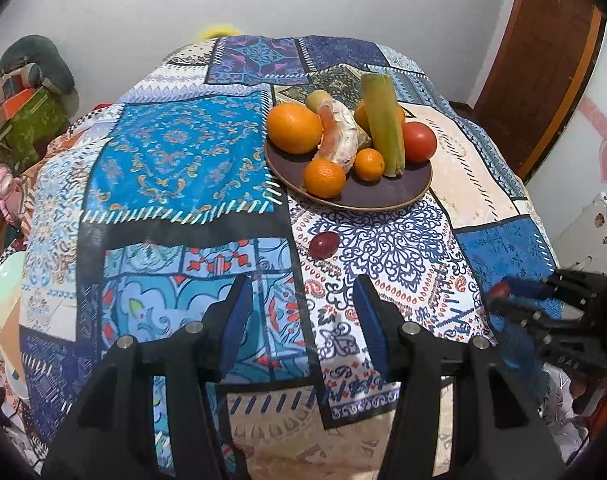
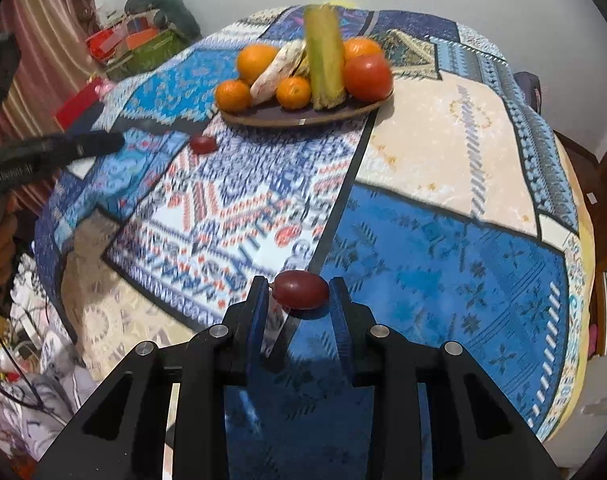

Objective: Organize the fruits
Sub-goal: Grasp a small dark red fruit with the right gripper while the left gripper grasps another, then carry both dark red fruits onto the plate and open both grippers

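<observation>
Right tongs (image 2: 299, 294) pinching a red grape (image 2: 300, 290), long axis crosswise between the pads, above the desk (image 2: 443, 248). Left tongs (image 1: 301, 312) spread wide, nothing inside. Second grape (image 1: 323, 244) lying near the fruit plate (image 1: 383, 196).

The patterned tablecloth (image 1: 175, 160) is presenting as printed cloth with a slight sheen. The dark plate (image 1: 383, 196) is showing a smooth, glossy finish. The held grape (image 2: 300, 290) is appearing smooth and glossy. Both grippers are displaying matt black plastic with metal pins; their blue pads (image 2: 259, 312) are looking ribbed.
</observation>
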`<state>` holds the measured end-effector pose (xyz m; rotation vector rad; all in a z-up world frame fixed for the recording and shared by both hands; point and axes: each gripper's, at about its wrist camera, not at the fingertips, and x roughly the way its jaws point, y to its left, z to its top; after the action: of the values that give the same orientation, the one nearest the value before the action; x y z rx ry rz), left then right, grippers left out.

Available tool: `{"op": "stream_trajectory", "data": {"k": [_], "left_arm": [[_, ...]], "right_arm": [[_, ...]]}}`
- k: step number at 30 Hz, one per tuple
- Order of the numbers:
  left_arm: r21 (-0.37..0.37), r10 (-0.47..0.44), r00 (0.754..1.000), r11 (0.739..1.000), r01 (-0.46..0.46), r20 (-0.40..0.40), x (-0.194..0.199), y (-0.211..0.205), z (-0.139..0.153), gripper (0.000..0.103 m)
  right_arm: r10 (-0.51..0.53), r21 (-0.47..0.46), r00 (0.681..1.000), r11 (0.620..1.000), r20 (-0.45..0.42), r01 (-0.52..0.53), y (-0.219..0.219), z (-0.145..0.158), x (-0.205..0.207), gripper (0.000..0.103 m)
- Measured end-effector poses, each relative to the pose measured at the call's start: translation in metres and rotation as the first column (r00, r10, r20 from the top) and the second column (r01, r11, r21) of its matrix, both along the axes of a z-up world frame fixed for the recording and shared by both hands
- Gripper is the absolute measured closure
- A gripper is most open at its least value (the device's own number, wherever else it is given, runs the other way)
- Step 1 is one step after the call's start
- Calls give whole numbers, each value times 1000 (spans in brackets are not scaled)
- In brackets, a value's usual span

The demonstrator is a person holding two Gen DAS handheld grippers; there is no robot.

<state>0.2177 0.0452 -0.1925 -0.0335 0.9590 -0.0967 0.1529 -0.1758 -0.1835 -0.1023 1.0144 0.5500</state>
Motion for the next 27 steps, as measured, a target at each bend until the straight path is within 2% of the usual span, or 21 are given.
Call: {"op": "stream_trajectory", "data": {"k": [8,11,13,20,22,27], "left_arm": [[6,-42,998,999,42,-36,31,-14,-23,51],[5,-53,997,999,53,-56,42,-18,-33,57],[7,-53,996,999,54,-67,49,-19,-40,65],[16,-51,996,999,52,-75,63,-20,-53,71],[-4,-59,996,998,59,-74,64,-20,-54,81],[-4,-71,996,998,71,-61,64,-24,-52,81]], "right_arm": [[-31,12,997,999,70,30,0,16,28,74],[-31,24,997,999,76,30,1,17,37,75],[-30,32,997,999,77,28,3,17,43,74],[-18,34,997,999,69,15,8,9,59,74],[-14,36,998,999,64,11,9,7,62,74],[-1,36,998,999,64,-1,13,6,64,74]]}}
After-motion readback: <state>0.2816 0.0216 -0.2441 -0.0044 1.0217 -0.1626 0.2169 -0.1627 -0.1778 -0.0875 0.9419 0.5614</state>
